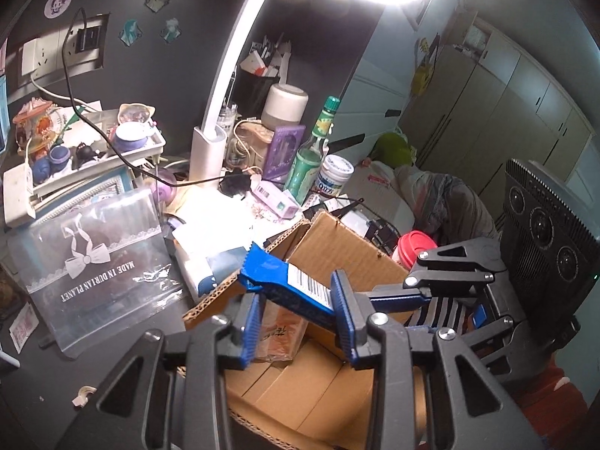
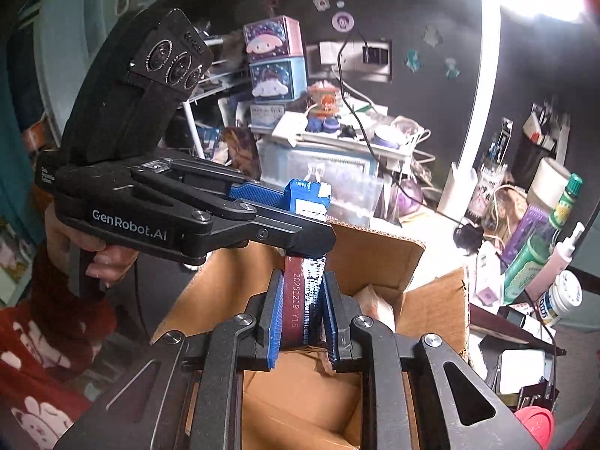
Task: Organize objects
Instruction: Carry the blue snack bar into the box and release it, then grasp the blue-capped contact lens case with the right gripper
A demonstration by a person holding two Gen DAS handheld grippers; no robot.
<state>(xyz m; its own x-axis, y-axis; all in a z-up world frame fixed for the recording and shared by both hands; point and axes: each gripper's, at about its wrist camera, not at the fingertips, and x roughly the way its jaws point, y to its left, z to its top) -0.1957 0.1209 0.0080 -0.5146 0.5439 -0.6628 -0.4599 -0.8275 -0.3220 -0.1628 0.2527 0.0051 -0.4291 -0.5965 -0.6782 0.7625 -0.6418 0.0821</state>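
Observation:
A blue snack packet [image 1: 288, 285] with a barcode label hangs above an open cardboard box [image 1: 337, 247]. My left gripper [image 1: 300, 322] is shut on the packet's lower part. My right gripper [image 2: 302, 318] is shut on the packet's other end, which shows a dark red strip with a printed date [image 2: 298, 300]. In the right wrist view the left gripper [image 2: 300, 202] reaches in from the left and clamps the packet's blue top [image 2: 307, 197]. The right gripper shows in the left wrist view [image 1: 378, 294], coming in from the right. Another wrapped pack [image 1: 279, 333] lies inside the box.
The desk [image 1: 45, 367] is crowded: a clear plastic bag [image 1: 97, 247] with a bow print at left, a white lamp [image 1: 210, 153], a green bottle [image 1: 311, 157], a white jar [image 1: 335, 176], a red-lidded cup [image 1: 412, 249], stacked storage trays [image 1: 86, 161].

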